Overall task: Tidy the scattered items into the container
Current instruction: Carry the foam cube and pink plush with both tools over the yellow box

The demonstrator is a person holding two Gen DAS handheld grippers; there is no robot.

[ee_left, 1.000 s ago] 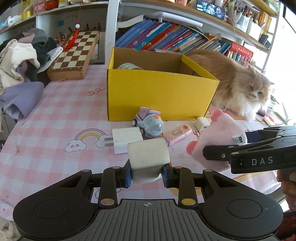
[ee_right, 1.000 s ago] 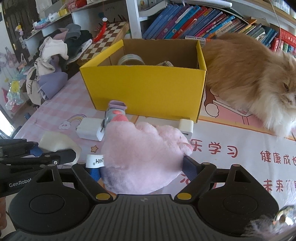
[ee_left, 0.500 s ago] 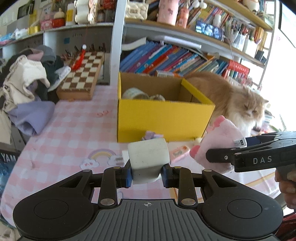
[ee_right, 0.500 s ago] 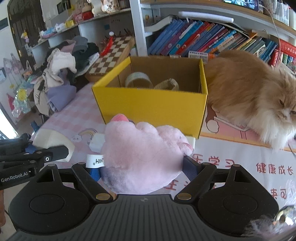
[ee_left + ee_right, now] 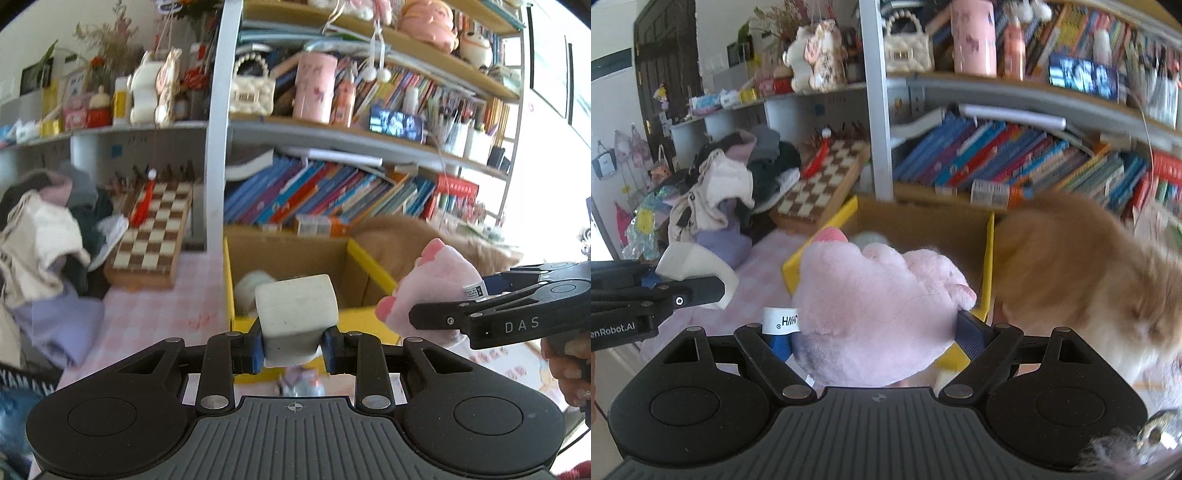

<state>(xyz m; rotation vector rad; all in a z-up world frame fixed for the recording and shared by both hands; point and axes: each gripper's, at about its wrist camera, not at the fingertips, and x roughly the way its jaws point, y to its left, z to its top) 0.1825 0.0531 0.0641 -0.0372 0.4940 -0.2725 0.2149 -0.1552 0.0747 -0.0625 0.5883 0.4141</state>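
Observation:
My left gripper (image 5: 294, 349) is shut on a white squishy block (image 5: 296, 314) and holds it in the air just in front of the open yellow cardboard box (image 5: 371, 267). My right gripper (image 5: 873, 334) is shut on a pink plush toy (image 5: 875, 310), raised near the front edge of the box (image 5: 989, 258). The plush toy (image 5: 430, 291) and right gripper show at the right of the left wrist view. A roll of tape (image 5: 249, 284) lies inside the box. A small toy car (image 5: 303, 384) is partly hidden below my left gripper.
A fluffy orange cat (image 5: 1082, 266) lies right of the box. A chessboard (image 5: 155, 236) and a heap of clothes (image 5: 44, 240) are at the back left. Bookshelves (image 5: 332, 195) stand behind the box. The table has a pink checked cloth (image 5: 155, 314).
Both grippers have risen from table level with their loads and moved closer to the box, so I look into it from higher. The table items have dropped out of sight.

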